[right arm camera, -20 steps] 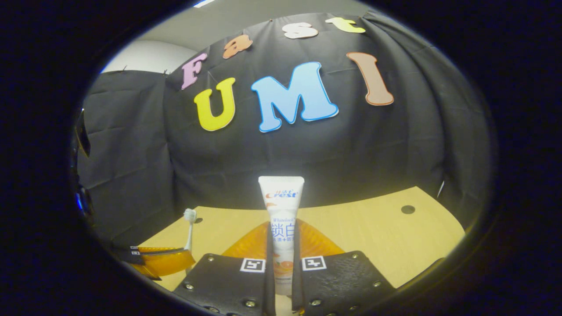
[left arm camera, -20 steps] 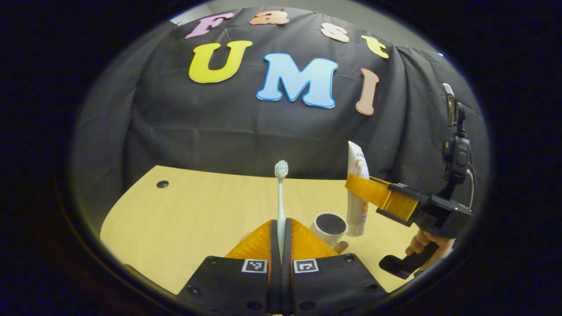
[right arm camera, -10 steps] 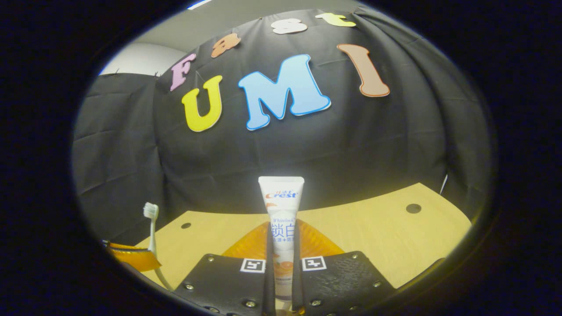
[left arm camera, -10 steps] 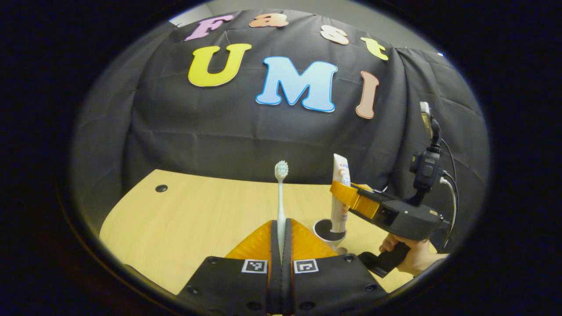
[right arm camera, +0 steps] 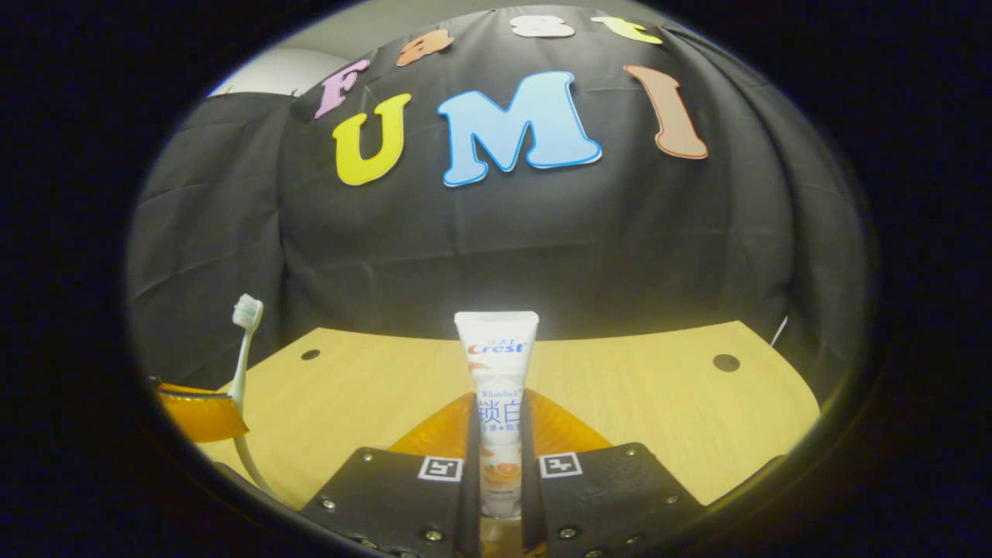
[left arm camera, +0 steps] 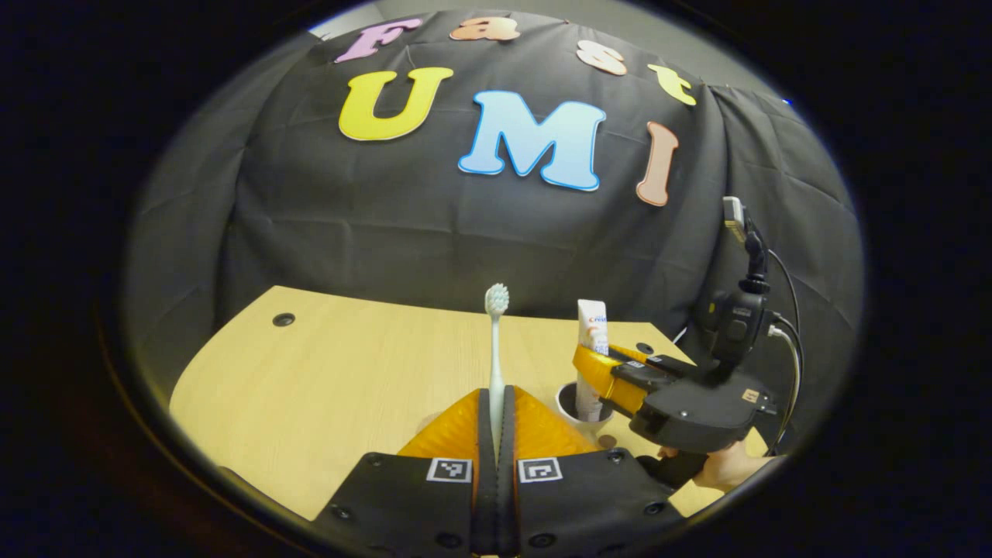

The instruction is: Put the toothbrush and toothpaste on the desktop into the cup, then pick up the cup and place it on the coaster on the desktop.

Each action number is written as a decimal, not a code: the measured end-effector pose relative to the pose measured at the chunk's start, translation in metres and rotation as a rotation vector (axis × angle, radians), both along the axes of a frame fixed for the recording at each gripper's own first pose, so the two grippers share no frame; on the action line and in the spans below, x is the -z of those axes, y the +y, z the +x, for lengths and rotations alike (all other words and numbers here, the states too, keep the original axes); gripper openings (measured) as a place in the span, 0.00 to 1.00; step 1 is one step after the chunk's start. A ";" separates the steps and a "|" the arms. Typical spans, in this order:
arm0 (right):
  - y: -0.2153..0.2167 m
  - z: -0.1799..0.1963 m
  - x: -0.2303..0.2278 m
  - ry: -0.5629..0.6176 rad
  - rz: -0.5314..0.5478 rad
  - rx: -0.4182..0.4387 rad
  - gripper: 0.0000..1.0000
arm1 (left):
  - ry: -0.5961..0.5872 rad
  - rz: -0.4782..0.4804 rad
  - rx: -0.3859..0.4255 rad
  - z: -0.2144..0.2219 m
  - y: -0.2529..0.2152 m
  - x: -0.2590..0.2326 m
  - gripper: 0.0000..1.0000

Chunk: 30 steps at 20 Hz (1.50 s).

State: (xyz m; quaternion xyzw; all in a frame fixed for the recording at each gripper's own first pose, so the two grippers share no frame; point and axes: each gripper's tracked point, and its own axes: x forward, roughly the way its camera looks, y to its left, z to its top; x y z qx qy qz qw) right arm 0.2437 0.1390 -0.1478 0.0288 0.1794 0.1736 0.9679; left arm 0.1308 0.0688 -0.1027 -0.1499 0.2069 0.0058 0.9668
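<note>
- On the left, our left gripper [left arm camera: 496, 411] has its fingers pressed onto the toothbrush [left arm camera: 495, 341], which stands upright with the bristle head on top and the handle pinched low between the pads.
- The toothbrush is held above the light wooden desktop [left arm camera: 349, 372], not yet over the cup; in the right gripper view it shows at the far left [right arm camera: 243, 349], gripped by orange fingers.
- Just right of the left gripper's fingers sits the white cup [left arm camera: 570, 403], open mouth up, on the desktop.
- Over that cup our right gripper [left arm camera: 601, 372] pinches the toothpaste tube [left arm camera: 591, 349]; in its own view [right arm camera: 496, 465] both fingers squeeze the tube [right arm camera: 496, 372] about midway along.
- The tube's long axis is vertical, crimped end up, and its lower end appears to dip inside the cup's rim.
- We judge the tube is about ready to be let go into the cup.
- For the toothbrush, the cup lies to the right of the left gripper and slightly ahead, so a short move rightward with the handle kept vertical should bring it over the opening.
- We cannot make out the coaster clearly from here.
</note>
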 end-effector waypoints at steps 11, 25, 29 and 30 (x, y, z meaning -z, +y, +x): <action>-0.003 -0.034 0.021 0.082 -0.134 -0.063 0.37 | -0.016 -0.068 0.024 0.017 -0.017 0.008 0.08; -0.029 -0.031 -0.058 -0.001 0.036 -0.004 0.59 | -0.176 -0.202 0.045 0.074 -0.033 0.000 0.07; -0.047 -0.036 -0.076 -0.019 0.063 0.027 0.59 | -0.232 -0.210 0.060 0.095 -0.040 -0.009 0.07; -0.052 -0.039 -0.077 -0.020 0.057 0.032 0.59 | -0.246 -0.210 0.067 0.099 -0.043 -0.011 0.07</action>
